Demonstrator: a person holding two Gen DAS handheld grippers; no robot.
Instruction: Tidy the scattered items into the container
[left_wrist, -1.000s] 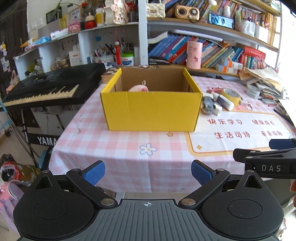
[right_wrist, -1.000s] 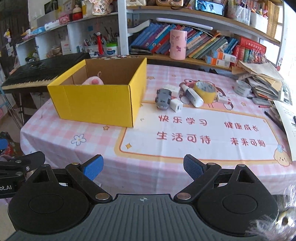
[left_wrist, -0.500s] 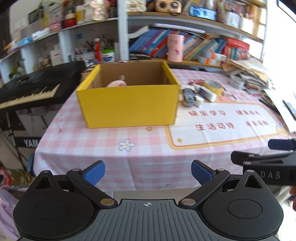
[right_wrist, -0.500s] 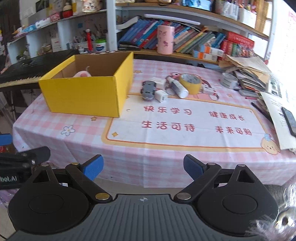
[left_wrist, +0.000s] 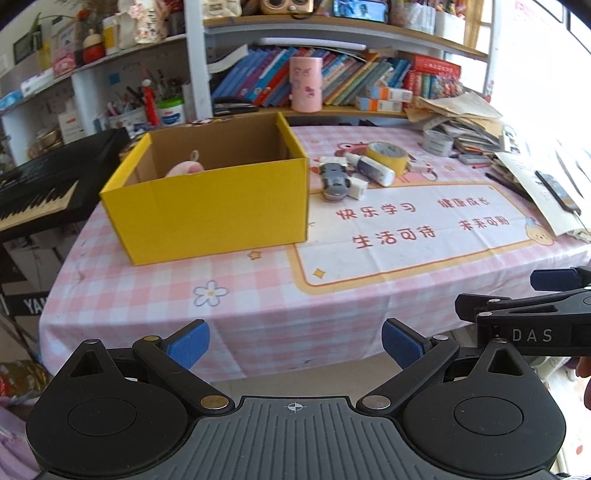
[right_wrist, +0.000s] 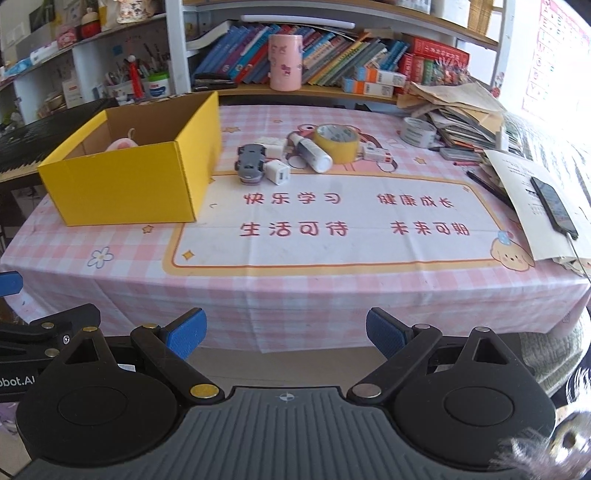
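A yellow cardboard box (left_wrist: 207, 210) (right_wrist: 136, 184) stands open on the pink checked tablecloth, with a pink soft toy (left_wrist: 184, 170) (right_wrist: 122, 143) inside. Right of the box lie a grey toy car (right_wrist: 250, 167) (left_wrist: 334, 181), a white charger cube (right_wrist: 277, 172) (left_wrist: 356, 187), a white bottle (right_wrist: 312, 153) (left_wrist: 373, 169) and a yellow tape roll (right_wrist: 337, 140) (left_wrist: 388, 155). My left gripper (left_wrist: 295, 343) is open and empty, off the table's front edge. My right gripper (right_wrist: 286, 334) is open and empty, also in front of the table.
A black keyboard (left_wrist: 40, 184) stands left of the table. Piled papers (right_wrist: 465, 118), a grey tape roll (right_wrist: 419, 131), a pen (right_wrist: 487, 186) and a phone (right_wrist: 552, 203) lie at the right. Shelves with books (right_wrist: 332, 59) and a pink cup (right_wrist: 285, 62) run behind.
Both grippers have swung right and pulled back a little: the box now sits further left in both views and more of the table's right side shows. Both stay open.
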